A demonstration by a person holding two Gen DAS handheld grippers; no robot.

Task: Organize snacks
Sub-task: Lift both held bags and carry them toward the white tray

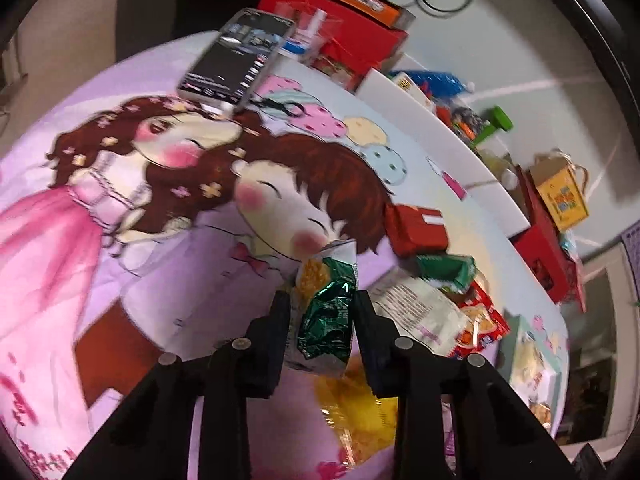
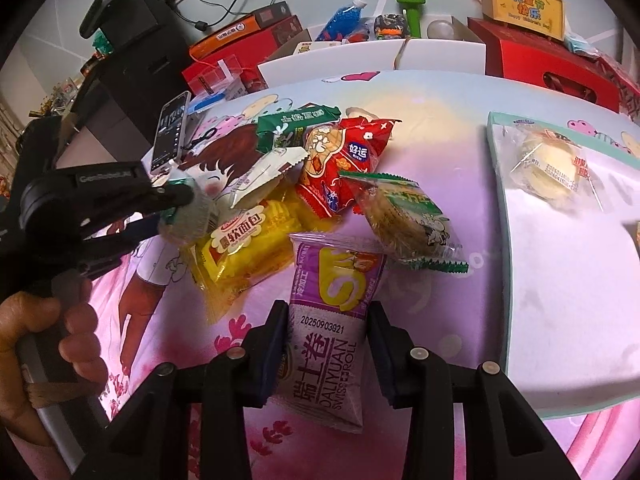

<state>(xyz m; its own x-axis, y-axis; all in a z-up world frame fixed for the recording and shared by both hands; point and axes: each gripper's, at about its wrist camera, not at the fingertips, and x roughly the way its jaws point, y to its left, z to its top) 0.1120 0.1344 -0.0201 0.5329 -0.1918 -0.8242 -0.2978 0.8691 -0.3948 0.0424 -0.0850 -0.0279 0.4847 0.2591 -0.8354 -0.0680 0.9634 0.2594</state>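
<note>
My left gripper (image 1: 320,300) is shut on a green-and-silver snack packet (image 1: 326,312) and holds it above the cartoon cloth. It also shows in the right wrist view (image 2: 188,204) at the left of the snack pile. My right gripper (image 2: 328,312) is shut on a purple Swiss roll packet (image 2: 332,328) at the near side of the pile. In the pile lie a yellow bread packet (image 2: 244,248), a red packet (image 2: 340,164), a clear green-edged cracker packet (image 2: 408,220) and a dark green packet (image 2: 292,124). A white tray (image 2: 560,280) at right holds a wrapped round cake (image 2: 548,160).
A phone (image 2: 172,132) lies on the cloth at the far left. Red gift boxes (image 2: 552,64), an orange box (image 2: 228,36), a blue bottle (image 2: 344,16) and a yellow gift bag (image 2: 524,4) line the far edge. A small red box (image 1: 418,228) lies on the cloth.
</note>
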